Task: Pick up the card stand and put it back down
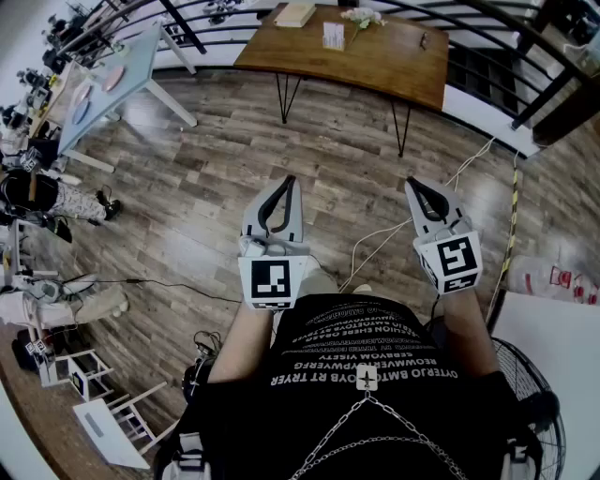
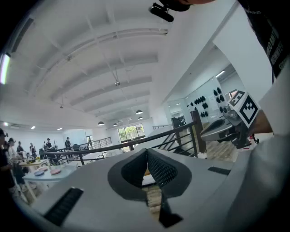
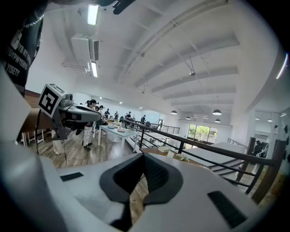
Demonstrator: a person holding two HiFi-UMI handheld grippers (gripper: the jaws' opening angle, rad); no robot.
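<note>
Two grey two-jaw grippers are showing near: left gripper [image 1: 289, 183], right gripper [image 1: 412, 185]. One brown wooden table [image 1: 394, 56] on black hairpin legs is standing far centre. It is carrying one white card stand [image 1: 333, 36], one pale flat box [image 1: 295, 14] and one small flower sprig [image 1: 364, 17]. One pale blue tabletop [image 1: 122, 70] is leaning far left. One black wire fan [image 1: 544, 375] is sitting near right.

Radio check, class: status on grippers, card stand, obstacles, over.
Left gripper, right gripper shut, empty. Card stand untouched on wooden table ahead. Floor cable lies between.
</note>
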